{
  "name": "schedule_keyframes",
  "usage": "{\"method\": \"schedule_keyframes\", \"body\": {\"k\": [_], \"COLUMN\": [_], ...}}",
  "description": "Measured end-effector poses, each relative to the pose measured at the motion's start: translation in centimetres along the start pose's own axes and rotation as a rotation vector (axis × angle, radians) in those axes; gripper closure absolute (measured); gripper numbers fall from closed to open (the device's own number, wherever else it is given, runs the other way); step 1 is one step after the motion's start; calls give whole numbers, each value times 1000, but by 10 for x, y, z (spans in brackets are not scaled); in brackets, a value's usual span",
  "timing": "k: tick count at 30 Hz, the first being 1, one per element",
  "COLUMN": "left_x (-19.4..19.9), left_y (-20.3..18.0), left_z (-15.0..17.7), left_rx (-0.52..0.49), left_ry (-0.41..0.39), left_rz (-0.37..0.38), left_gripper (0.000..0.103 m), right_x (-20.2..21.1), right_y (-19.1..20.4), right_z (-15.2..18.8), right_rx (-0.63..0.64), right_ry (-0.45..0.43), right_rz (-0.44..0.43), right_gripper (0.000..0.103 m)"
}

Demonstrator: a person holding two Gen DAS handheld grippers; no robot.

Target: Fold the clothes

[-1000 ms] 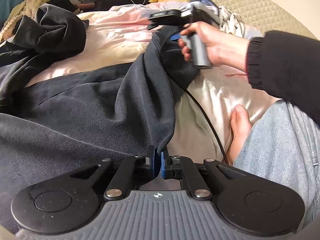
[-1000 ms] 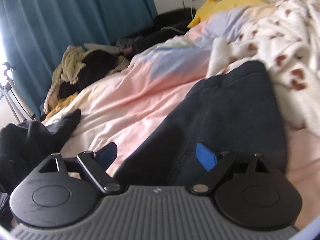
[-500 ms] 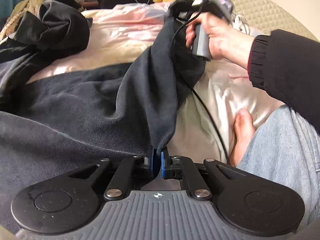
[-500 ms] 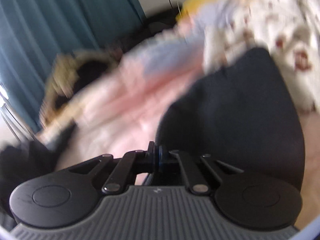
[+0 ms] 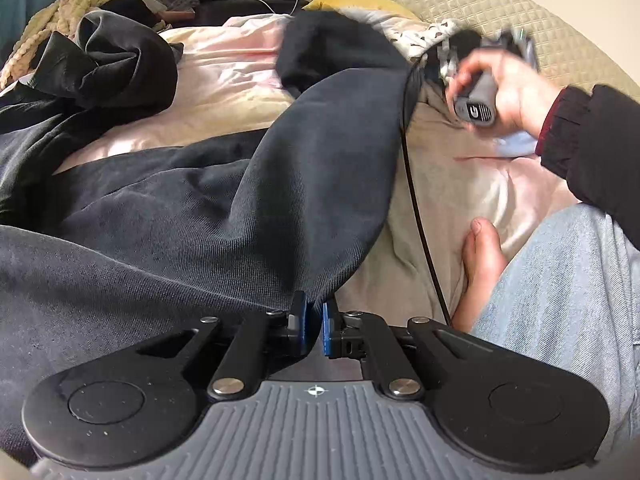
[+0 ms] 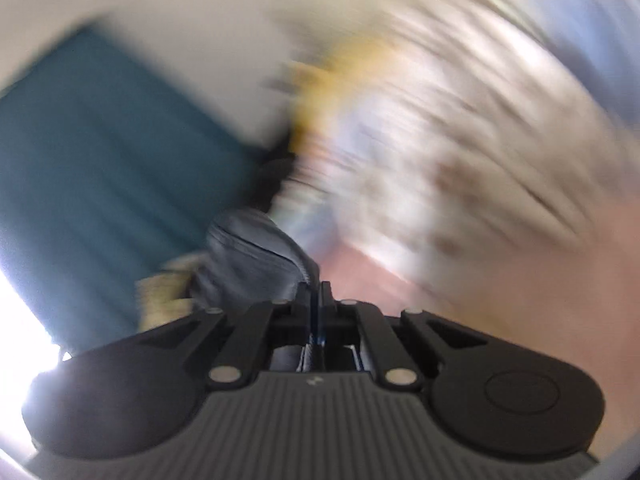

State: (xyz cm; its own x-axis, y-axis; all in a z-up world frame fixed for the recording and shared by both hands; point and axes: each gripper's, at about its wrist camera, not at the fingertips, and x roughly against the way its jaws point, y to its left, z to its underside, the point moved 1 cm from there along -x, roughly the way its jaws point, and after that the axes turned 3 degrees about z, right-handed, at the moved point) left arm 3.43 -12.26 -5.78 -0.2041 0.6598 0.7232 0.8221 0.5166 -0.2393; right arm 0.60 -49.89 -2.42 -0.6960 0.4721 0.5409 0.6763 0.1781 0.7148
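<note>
Dark charcoal cotton garment (image 5: 248, 200) lies stretched across the bed between both tools; left tool (image 5: 314, 320) clenched on its near edge, right tool (image 6: 316, 300) clenched on a thin fold; a hard tug could slip that fold free, or snag the black cable (image 5: 416, 208) just right of the left tool.

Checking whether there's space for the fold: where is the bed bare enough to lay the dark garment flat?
Bare patches of the pink duvet: one between the crumpled black clothes and the lifted dark garment; another between that garment, the black cable and the person's foot. Crowded: the near left under the garment, and the far left corner with the knitted blanket.
</note>
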Motion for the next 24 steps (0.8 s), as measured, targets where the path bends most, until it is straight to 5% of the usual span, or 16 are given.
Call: {"method": "schedule_keyframes", "body": {"k": [3,7,10,12,17,19,21,24], "left_x": [0,-3,-4,-3,12,17,24,35], "left_y": [0,0,0,0,5,10,12,14], "left_z": [1,2,2,2,0,-2,-3,-7], "left_rx": [1,4,4,9,43,67,88,105], "left_ry": [3,14,17,8,-84,-106,-130,-178], "left_rz": [0,-6,-9,-11,12,33,50,53], "left_gripper": [96,96,96,96,96,96,96,96], "right_x": [-22,-35,-45,-53,-73,-80,-81,-78], "right_y": [-39,-45,-35,-32,-28,-31,-36,-41], "right_z": [-3,-5,-3,-2,-9,-12,-15,-20], "right_rx": [-109,-122,-50,-19,73,80,84,29], "right_ry": [69,47,37,36,21,31,14,-14], "right_rz": [133,70,12,-47,-25,-18,3,-39], "right_gripper": [98,91,48,39,39,50,83,95]}}
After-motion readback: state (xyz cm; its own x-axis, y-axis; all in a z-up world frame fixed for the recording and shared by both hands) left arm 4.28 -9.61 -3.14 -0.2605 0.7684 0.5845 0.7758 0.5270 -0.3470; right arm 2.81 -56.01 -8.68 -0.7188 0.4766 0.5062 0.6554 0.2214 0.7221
